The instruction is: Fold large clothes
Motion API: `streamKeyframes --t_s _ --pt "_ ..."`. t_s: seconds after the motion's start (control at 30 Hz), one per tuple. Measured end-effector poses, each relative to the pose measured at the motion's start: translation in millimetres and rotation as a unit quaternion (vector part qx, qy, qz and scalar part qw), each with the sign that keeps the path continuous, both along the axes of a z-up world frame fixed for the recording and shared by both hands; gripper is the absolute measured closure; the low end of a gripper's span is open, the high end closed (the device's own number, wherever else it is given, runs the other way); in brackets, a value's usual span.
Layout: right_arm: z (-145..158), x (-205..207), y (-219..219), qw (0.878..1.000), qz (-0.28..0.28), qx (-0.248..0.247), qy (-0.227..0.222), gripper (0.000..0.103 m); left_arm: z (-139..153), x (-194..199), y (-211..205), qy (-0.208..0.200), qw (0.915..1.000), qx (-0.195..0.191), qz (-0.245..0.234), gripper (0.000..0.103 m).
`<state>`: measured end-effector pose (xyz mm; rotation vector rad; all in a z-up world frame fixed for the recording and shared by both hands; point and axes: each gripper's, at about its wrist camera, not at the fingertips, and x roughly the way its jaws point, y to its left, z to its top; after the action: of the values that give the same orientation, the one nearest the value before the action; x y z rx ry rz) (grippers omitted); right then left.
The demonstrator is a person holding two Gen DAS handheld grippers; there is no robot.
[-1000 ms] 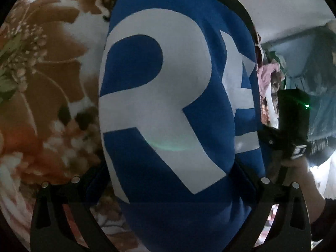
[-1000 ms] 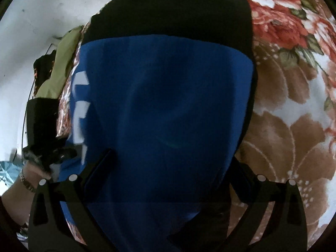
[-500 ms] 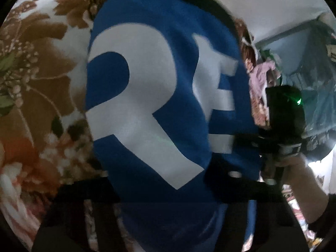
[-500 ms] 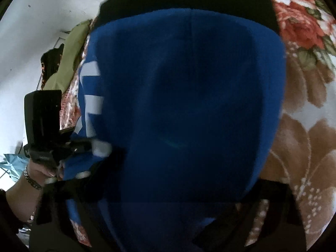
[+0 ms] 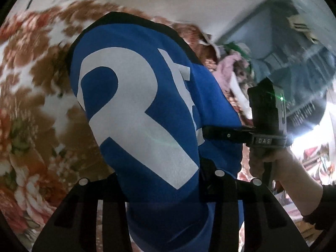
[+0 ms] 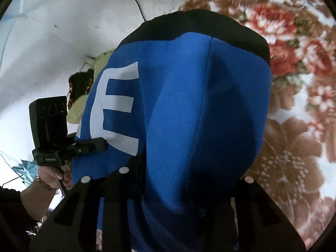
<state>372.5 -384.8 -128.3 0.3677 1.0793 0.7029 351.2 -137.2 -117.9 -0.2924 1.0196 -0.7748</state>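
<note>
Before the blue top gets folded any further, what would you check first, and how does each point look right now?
1. Left gripper closed on the blue top: ok; its jaws have just been closing and cloth runs between them.
2. Right gripper closed on the top: ok, the same.
3. Both hold one edge, side by side: ok.
4. Cloth hangs without twists: cannot tell, it fills both views.
5. Flowered blanket below free of other things: cannot tell.
</note>
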Motion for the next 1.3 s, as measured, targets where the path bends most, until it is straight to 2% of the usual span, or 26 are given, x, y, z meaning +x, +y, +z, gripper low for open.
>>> streamKeyframes --t_s 0.13,0.23,0.3,0.37,0.43,0.47,0.53,0.57,0.63,0.73,0.83,1.0,1.07,1.17,1.3 --pt "44 -32 -41 0.999 -0.038 -0.003 -0.018 0.070 39 -14 -30 -0.014 0.9992 -0.003 -0.037 0.064" --pt "71 -64 -96 0.997 -0.071 0.000 -0.029 0.070 72 -30 -91 -0.027 0.9963 -0.004 -0.081 0.064" --pt "88 -91 -149 0.995 -0.096 0.001 -0.035 0.070 85 -42 -137 -0.036 0.9936 -0.006 -0.107 0.064" --pt "101 -108 -183 0.992 -0.116 -0.003 -0.038 0.070 92 -55 -187 -0.037 0.9906 -0.019 -0.131 0.064" --pt "112 -143 -252 0.987 -0.149 -0.025 -0.046 0.070 89 -72 -253 -0.033 0.9864 -0.039 -0.156 0.064" --pt "113 -153 -265 0.986 -0.156 -0.034 -0.045 0.070 86 -78 -280 -0.029 0.9848 -0.045 -0.165 0.064" --pt "113 -182 -324 0.981 -0.179 -0.061 -0.035 0.070 79 -94 -337 -0.021 0.9802 -0.058 -0.188 0.064" --pt "110 -198 -358 0.978 -0.194 -0.069 -0.026 0.070 72 -105 -372 -0.013 0.9776 -0.064 -0.200 0.064" --pt "99 -213 -400 0.975 -0.206 -0.084 -0.015 0.070 58 -119 -428 -0.001 0.9730 -0.069 -0.220 0.064" --pt "82 -239 -456 0.970 -0.220 -0.103 0.002 0.070 33 -133 -486 0.023 0.9689 -0.074 -0.235 0.064" --pt "52 -249 -496 0.967 -0.236 -0.094 0.022 0.070 6 -149 -514 0.040 0.9674 -0.062 -0.242 0.064" --pt "-5 -254 -510 0.967 -0.238 -0.074 0.049 0.070 -37 -148 -515 0.062 0.9679 -0.023 -0.243 0.064" --pt "-31 -253 -509 0.969 -0.234 -0.062 0.056 0.070 -53 -144 -510 0.069 0.9687 -0.012 -0.238 0.064" --pt "-49 -250 -488 0.970 -0.227 -0.065 0.058 0.070 -82 -139 -492 0.085 0.9694 0.002 -0.230 0.064" --pt "-66 -241 -473 0.972 -0.221 -0.068 0.049 0.067 -107 -130 -470 0.102 0.9697 0.001 -0.222 0.063"
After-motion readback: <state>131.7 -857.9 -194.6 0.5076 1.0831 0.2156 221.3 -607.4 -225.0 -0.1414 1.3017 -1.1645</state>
